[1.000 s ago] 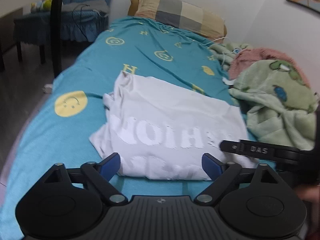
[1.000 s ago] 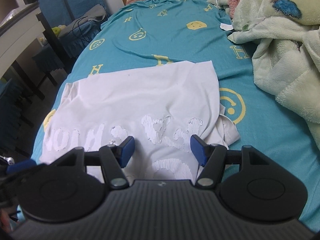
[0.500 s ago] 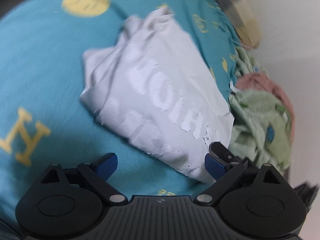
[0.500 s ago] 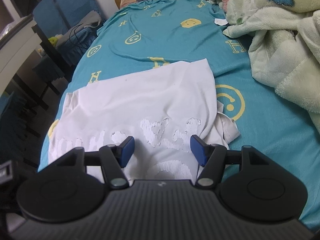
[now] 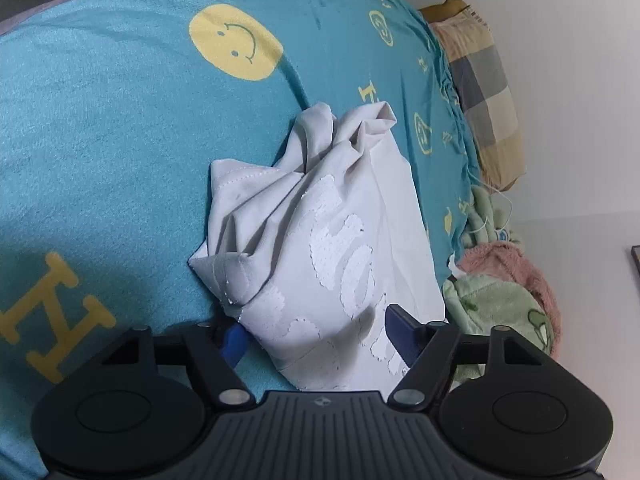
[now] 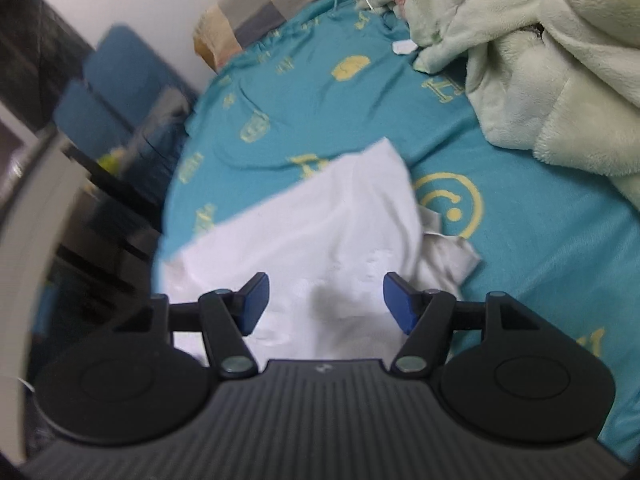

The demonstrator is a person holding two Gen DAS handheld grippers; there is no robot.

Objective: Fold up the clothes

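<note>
Your left gripper (image 5: 316, 340) is sitting low at the near edge of the shirt (image 5: 320, 240), and its jaws have just been closing with that edge between them. The pad at 7 o'clock is half tucked under the hem, the pad at 5 o'clock is lying over the printed cloth; whether they are pressing yet, I cannot tell. The shirt is lying on the sheet (image 5: 100, 140), reaching from your fingers toward 12 o'clock, where it is bunching into a crumpled peak (the white lettering is running up its middle). The smiley print is showing at 11 o'clock, the pillow (image 5: 480, 92) at 2 o'clock and the blanket (image 5: 500, 308) at 3 o'clock.

Your right gripper (image 6: 324, 304) is hanging over the shirt (image 6: 320, 232) with its jaws standing wide apart and nothing pinched; they have just been opening a touch. Both blue pads are hovering above white cloth, with a shadow falling between them. In this view, which is blurred, the shirt is spreading from 9 o'clock across to a loose sleeve at 3 o'clock, just beside another smiley. The blanket (image 6: 540, 60) is piling up at 1 o'clock, the pillow (image 6: 264, 4) at 12 o'clock, and a chair (image 6: 116, 88) at 10 o'clock off the bed.
</note>
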